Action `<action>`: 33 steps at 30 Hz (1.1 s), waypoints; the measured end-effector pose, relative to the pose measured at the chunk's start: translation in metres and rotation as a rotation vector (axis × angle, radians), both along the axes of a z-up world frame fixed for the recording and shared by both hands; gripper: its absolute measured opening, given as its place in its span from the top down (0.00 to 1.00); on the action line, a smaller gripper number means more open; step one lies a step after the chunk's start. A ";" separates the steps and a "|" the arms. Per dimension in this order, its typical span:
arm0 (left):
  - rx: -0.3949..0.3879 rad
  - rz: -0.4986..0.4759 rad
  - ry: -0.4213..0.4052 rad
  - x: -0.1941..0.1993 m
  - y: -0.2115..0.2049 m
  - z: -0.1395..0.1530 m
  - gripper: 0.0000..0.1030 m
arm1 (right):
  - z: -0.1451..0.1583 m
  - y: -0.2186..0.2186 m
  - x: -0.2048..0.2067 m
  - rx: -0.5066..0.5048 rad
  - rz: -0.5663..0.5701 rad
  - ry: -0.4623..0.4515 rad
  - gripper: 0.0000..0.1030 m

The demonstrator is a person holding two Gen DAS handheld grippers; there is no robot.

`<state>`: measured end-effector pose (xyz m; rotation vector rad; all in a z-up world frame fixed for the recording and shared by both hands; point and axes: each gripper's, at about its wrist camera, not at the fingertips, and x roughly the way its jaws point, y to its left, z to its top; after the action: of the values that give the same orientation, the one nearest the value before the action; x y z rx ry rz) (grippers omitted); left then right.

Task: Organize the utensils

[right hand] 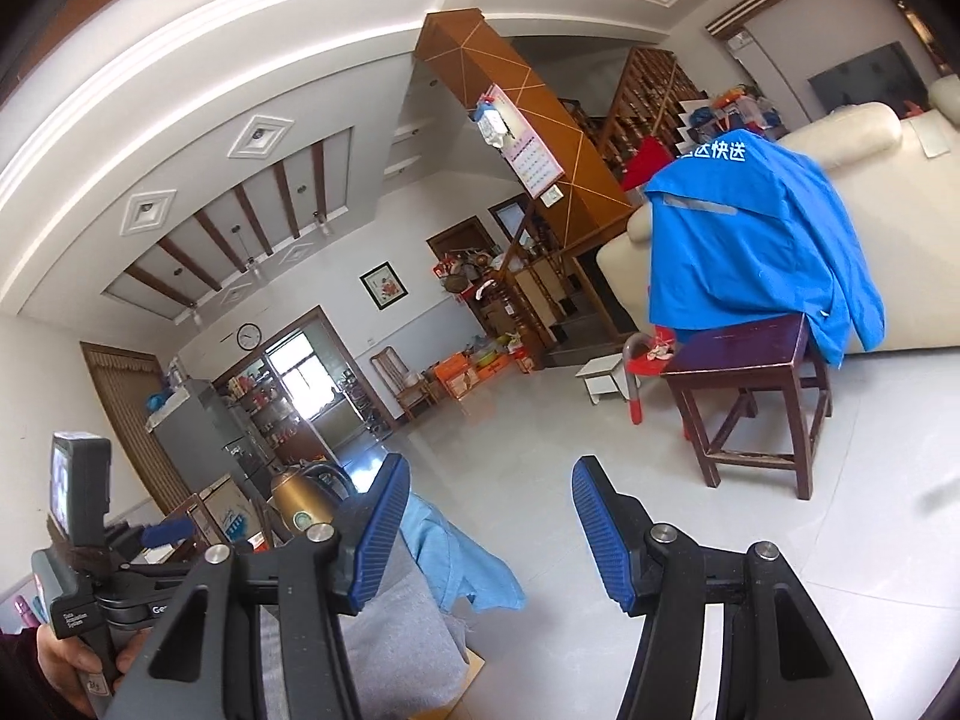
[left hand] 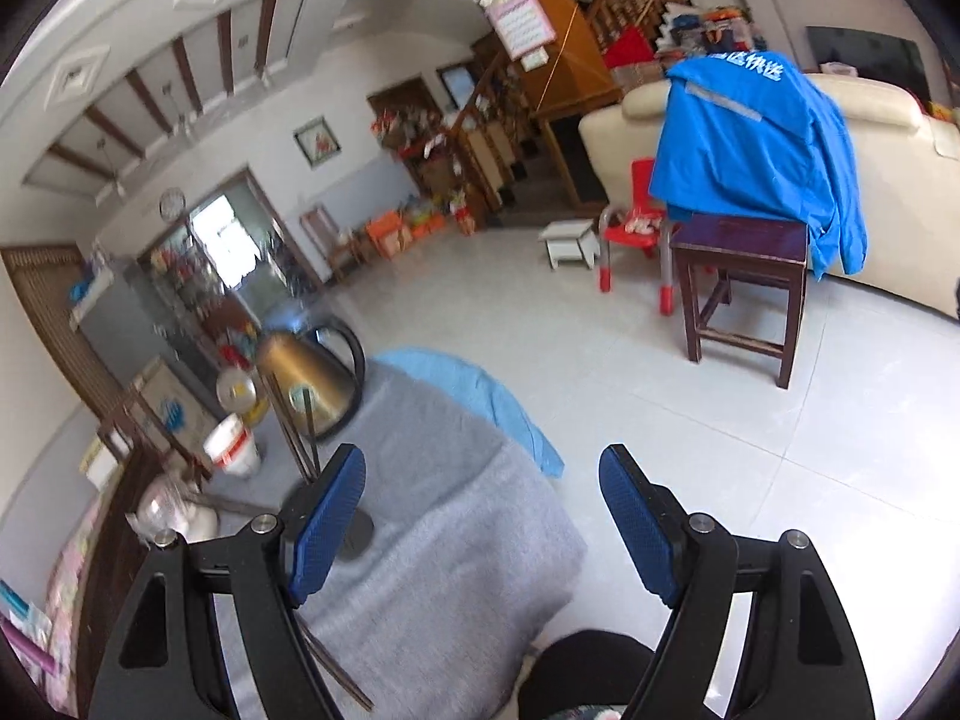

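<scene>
Left wrist view: the left gripper [left hand: 483,516] is standing with its jaws wide apart and nothing between the blue pads [left hand: 329,525]. It is hanging over a table draped in a grey cloth [left hand: 444,540], with a light blue cloth [left hand: 480,396] lying at the far edge.

Landmark: the gold kettle [left hand: 312,384], standing at the far left of the grey cloth.
- Chopsticks [left hand: 294,426] are standing upright just in front of the kettle, in a dark holder [left hand: 336,522] partly hidden behind the left pad. More chopsticks [left hand: 336,672] are lying on the cloth below that pad.
- A round green-and-white label on the kettle is showing; its writing is too blurred to read.
- A white bucket [left hand: 231,444] with a red band is sitting left of the kettle.
- A dark wooden stool [left hand: 741,294] is standing well to the right of the kettle, on the pale tiled floor.
- A blue jacket [left hand: 756,144] is hanging over a cream sofa [left hand: 888,198] behind the stool. White Chinese characters are running across its top; the last two are reading "快送".

Right wrist view: the right gripper [right hand: 489,534] is also standing open, somewhat narrower, gripping nothing. The kettle [right hand: 297,501] is sitting just left of its left pad. On the jacket [right hand: 756,240] the legible characters are "达快送". A wall calendar [right hand: 531,162] is hanging on an orange pillar; its print is too small to read. At lower left, a hand [right hand: 78,666] is holding the left gripper's handle, whose label is starting with "Data"; the rest is too small to read.
</scene>
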<state>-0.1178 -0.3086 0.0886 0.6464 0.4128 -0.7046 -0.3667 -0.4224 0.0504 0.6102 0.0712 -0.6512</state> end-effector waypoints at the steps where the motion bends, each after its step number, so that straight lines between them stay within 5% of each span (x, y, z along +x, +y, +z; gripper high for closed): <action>1: 0.004 0.019 0.034 0.006 0.000 -0.001 0.21 | 0.001 0.000 0.000 0.000 0.002 -0.002 0.40; 4: -0.003 0.060 0.084 0.015 0.004 -0.003 0.21 | 0.005 -0.002 0.000 -0.016 0.007 0.001 0.40; 33: -0.088 0.153 0.060 0.035 0.055 0.005 0.21 | 0.020 0.020 0.042 -0.036 0.116 -0.027 0.40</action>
<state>-0.0824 -0.2540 0.0932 0.5054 0.4790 -0.5941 -0.3243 -0.4027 0.0699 0.5755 0.0687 -0.5310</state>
